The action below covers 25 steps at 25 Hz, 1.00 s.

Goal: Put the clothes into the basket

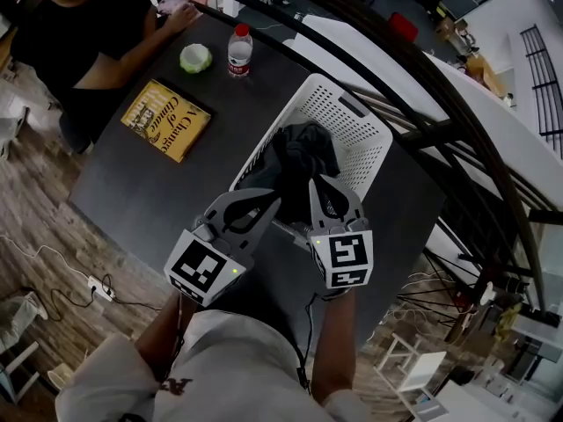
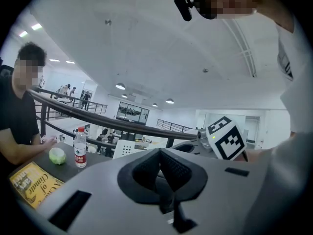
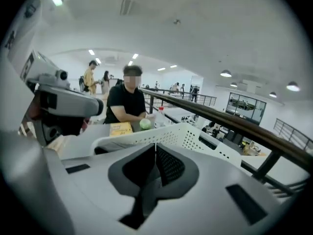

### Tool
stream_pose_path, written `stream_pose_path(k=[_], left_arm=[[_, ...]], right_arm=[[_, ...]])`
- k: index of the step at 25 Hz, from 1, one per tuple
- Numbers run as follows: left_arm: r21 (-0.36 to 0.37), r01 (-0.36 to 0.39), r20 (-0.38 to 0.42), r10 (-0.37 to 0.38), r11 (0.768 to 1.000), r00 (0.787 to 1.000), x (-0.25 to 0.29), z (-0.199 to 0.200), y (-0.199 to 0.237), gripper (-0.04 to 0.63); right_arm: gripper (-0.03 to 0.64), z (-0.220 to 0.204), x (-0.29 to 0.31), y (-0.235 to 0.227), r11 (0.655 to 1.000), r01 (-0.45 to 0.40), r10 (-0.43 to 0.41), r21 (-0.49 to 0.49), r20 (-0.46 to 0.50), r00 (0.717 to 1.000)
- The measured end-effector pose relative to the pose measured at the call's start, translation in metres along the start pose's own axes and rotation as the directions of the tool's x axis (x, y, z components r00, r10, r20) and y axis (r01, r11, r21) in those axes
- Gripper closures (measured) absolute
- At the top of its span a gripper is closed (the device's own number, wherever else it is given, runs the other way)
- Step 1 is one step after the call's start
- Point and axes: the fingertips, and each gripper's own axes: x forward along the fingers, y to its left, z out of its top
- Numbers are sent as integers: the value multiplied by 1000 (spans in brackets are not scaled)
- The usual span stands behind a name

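A white perforated basket (image 1: 352, 117) stands on the dark table (image 1: 141, 192), with dark clothes (image 1: 299, 152) heaped inside it. Both of my grippers hover at the basket's near edge. In the head view my left gripper (image 1: 271, 202) sits over the near left rim, and my right gripper (image 1: 314, 185) is just above the dark heap. The left gripper (image 2: 160, 153) is shut, with its pads together and nothing between them. My right gripper (image 3: 155, 148) is also shut and empty, with the basket rim (image 3: 186, 136) right behind it.
A yellow book (image 1: 165, 120), a green round thing (image 1: 195, 57) and a water bottle (image 1: 239, 49) lie on the far part of the table. A person in black (image 1: 79, 25) sits at the far left. A dark railing (image 1: 413, 86) runs past the basket on the right.
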Motion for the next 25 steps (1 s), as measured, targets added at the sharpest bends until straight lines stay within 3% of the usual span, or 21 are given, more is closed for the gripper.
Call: stream_pose_path(k=[4,7,10,16,25], left_arm=[[7,-17,38,17,1000,999,-8,15,-2,591],[44,-41,60,38,998,997,-19,27,-5,591],[57,-50,88,45,997,995,-30,36,-14,591],[2,-64,106,63,998,992,-52,31,-28,591],[27,-59,114,56,998,992,-65,35,-45,591]], right_arm=[[597,32,-43,4,991,-52,27,121,199,980],[597,53,-83,1,982,-58,-5,181,328,945],[597,61,-119,-1,976,-39,-49,212,397,917],[597,49,-159,9,965,-17,-101,263,430,897],[597,42,-175,17,962,1,-122,274,426,897]])
